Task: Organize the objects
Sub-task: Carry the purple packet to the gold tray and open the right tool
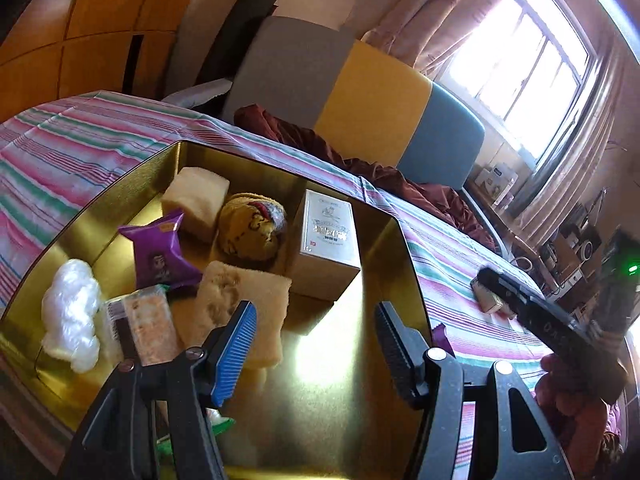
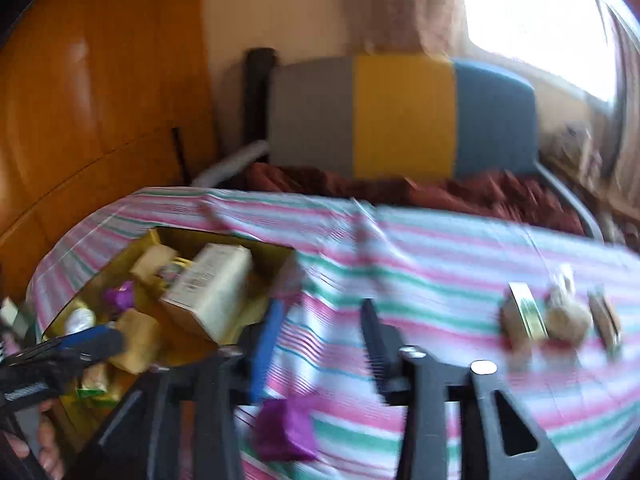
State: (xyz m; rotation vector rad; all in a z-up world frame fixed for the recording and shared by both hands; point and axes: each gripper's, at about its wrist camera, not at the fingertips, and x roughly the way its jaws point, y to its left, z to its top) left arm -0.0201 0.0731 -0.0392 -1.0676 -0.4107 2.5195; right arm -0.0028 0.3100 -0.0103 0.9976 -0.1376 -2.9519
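gold tray (image 1: 120,184) center-left w/ white box (image 1: 328,236), purple packet (image 1: 160,248). left gripper (image 1: 316,344) jaws wide, empty, over tray. right gripper (image 2: 320,344) part open, empty; purple packet on cloth (image 2: 286,428) bottom center.

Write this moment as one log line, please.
left gripper: open, empty, over gold metal tray | right gripper: open, empty, above striped cloth | purple snack packet: lying outside tray

Both my grippers tilted downward, jaws apart, nothing held.

My left gripper (image 1: 316,344) stands wide with empty space between its pads. My right gripper (image 2: 320,344) is parted too, gripping nothing; a hand (image 2: 38,436) shows at the right-wrist view's lower left.
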